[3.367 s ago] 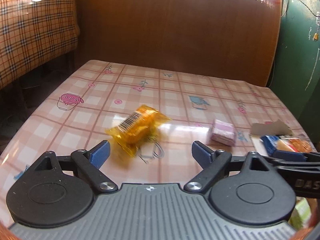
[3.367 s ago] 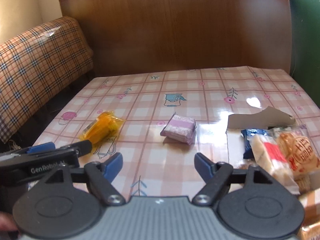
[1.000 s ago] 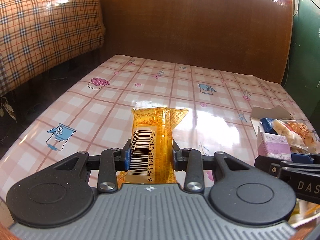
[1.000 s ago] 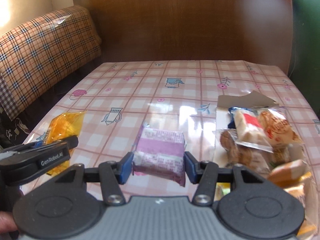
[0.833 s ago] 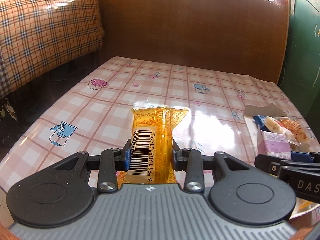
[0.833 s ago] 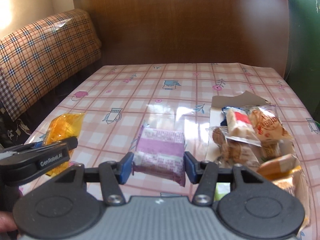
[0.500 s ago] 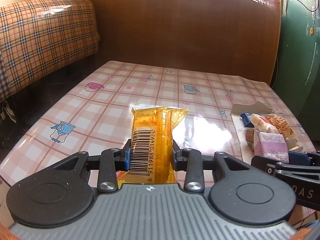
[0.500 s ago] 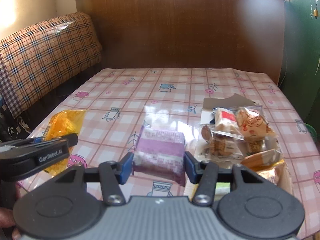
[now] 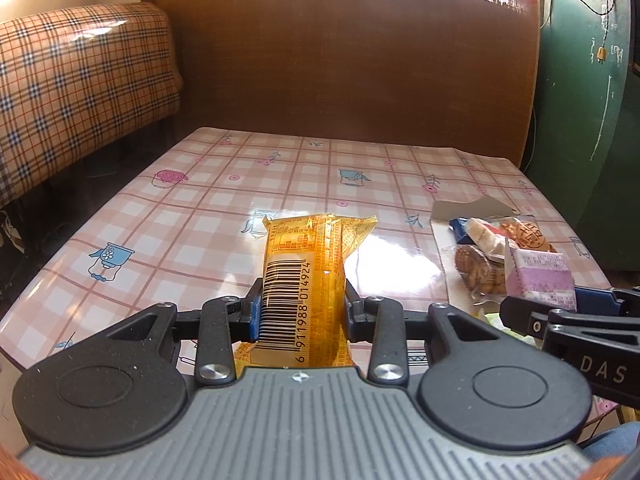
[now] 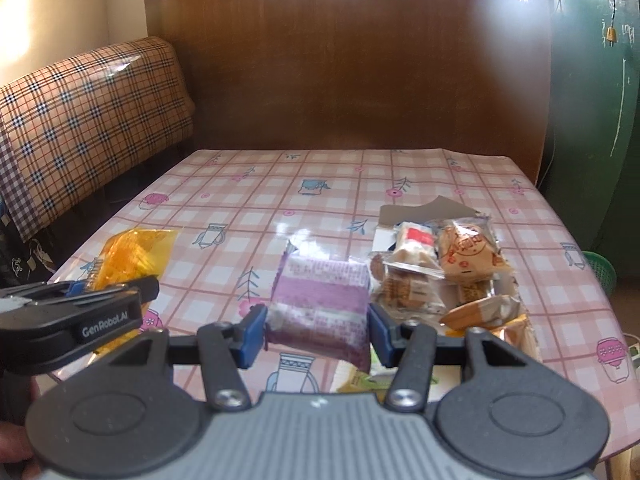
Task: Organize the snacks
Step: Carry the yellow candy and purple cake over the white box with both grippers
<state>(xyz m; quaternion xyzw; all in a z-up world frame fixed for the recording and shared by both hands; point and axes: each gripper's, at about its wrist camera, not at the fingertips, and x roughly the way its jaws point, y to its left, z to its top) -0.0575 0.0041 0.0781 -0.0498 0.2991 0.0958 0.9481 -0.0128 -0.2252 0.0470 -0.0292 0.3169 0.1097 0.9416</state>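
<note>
My left gripper (image 9: 303, 310) is shut on an orange snack packet (image 9: 308, 276) with a barcode, held above the checked tablecloth (image 9: 208, 216). The same packet (image 10: 132, 258) shows at the left of the right wrist view. My right gripper (image 10: 318, 330) is shut on a purple wrapped snack (image 10: 320, 300), lifted over the table (image 10: 256, 208). That purple snack (image 9: 540, 276) also appears at the right edge of the left wrist view. A pile of wrapped biscuits and cakes (image 10: 444, 276) lies in a shallow cardboard box (image 10: 424, 210) to the right; the same pile (image 9: 492, 248) is in the left wrist view.
A brown wooden board (image 9: 348, 64) stands behind the table. A plaid sofa (image 9: 76, 92) is on the left and a green cabinet (image 9: 592, 100) on the right. A green basket (image 10: 600, 272) sits on the floor past the table's right edge.
Both grippers have drawn back and risen with their snacks held; more of the table and the snack pile now shows. Earlier still, both were open and the snacks lay on the cloth.
</note>
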